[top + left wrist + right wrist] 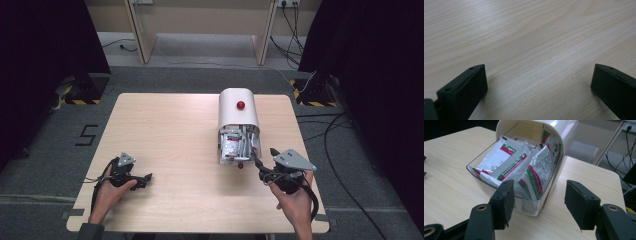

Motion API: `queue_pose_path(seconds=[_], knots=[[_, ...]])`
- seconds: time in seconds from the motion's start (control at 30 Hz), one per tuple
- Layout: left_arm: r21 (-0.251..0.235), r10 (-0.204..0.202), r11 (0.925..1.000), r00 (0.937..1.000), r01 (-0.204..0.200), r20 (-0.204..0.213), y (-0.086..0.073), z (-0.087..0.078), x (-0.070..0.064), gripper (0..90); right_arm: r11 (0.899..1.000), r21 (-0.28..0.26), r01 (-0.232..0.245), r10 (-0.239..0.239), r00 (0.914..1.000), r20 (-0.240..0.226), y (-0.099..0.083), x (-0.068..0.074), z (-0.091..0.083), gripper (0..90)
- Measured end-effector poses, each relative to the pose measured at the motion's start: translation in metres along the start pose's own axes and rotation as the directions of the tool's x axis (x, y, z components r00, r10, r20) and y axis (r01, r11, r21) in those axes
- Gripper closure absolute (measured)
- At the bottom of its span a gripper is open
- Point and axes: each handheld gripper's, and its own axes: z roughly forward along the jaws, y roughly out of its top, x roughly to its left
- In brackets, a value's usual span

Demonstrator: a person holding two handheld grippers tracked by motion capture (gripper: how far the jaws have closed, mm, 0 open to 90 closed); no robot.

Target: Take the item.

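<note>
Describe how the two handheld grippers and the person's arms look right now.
Both grippers are black, each topped by a grey three-cornered plate, with dark cables trailing back past the hands. The left gripper has smooth, wedge-shaped black fingers. The right gripper has blocky black fingers with rough pads and brass-coloured pivot rivets. A dark sleeve cuff shows at the left wrist.

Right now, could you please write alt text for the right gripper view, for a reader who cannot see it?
An open white container on a light wooden table holds upright sachets with green and red stripes behind its clear front tray. The right gripper points at it, its two black jaws wide apart just short of the tray.
</note>
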Motion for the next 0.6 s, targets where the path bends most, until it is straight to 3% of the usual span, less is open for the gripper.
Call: queue_pose_path(seconds=[0.6], knots=[[-0.001,0.001,1.0,1.0,-0.001,-0.004,-0.0001,-0.0001,-0.0008,0.0,1.0,-0.008,0.019,-0.019,0.9997,0.016,0.0063,0.0004,0.0094,48.0]])
